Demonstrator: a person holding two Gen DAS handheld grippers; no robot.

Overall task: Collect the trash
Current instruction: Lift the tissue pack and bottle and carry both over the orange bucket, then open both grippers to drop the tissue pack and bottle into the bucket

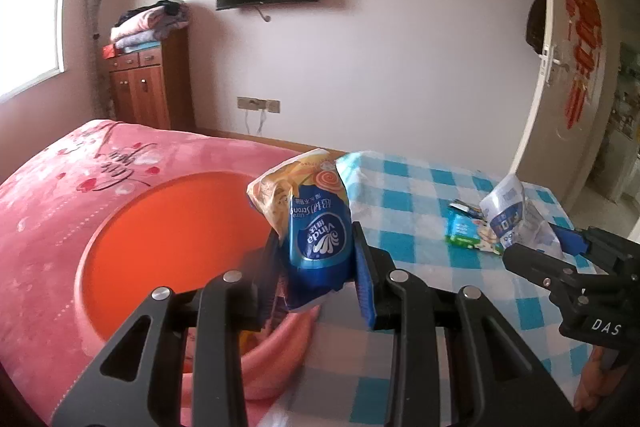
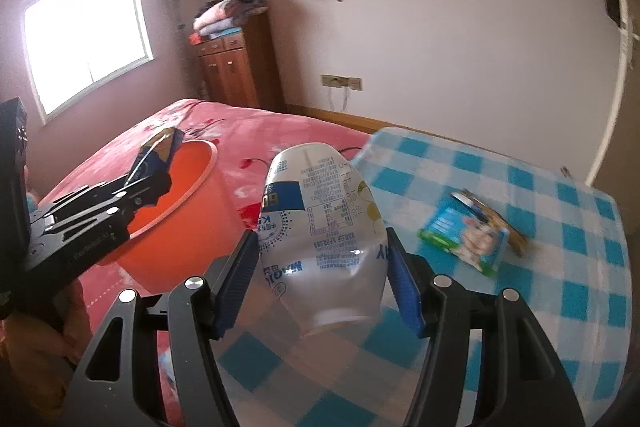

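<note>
Left wrist view first: we are looking along the left gripper (image 1: 320,263), and its two fingers are pressing together on a crumpled blue tissue packet (image 1: 318,239) with a yellow snack wrapper (image 1: 276,195) bunched behind it. Both pieces are standing up between the blue pads, raised off the surface. Just beyond and to the left of them, the orange bucket (image 1: 168,227) is sitting on the pink blanket (image 1: 60,195), its open mouth facing us. To the right, the blue checked tablecloth (image 1: 404,203) is spreading out, and the right gripper (image 1: 532,243) is reaching in from the edge of the picture.

Moving to the right wrist view, we are seeing the right gripper's fingers (image 2: 404,279) clamping the sides of a crushed white plastic bottle (image 2: 320,227), which is being held clear of the checked cloth. The fingers are standing fairly wide, but both pads are pressing on the bottle. Further along the cloth to the right, a small green and blue carton (image 2: 464,235) is lying flat, with a darker wrapper (image 2: 496,223) partly tucked behind it. Across on the left, the other gripper is holding its packet just over the rim of the bucket. Further back, a wooden cabinet (image 2: 236,63) is standing against the wall.
</note>
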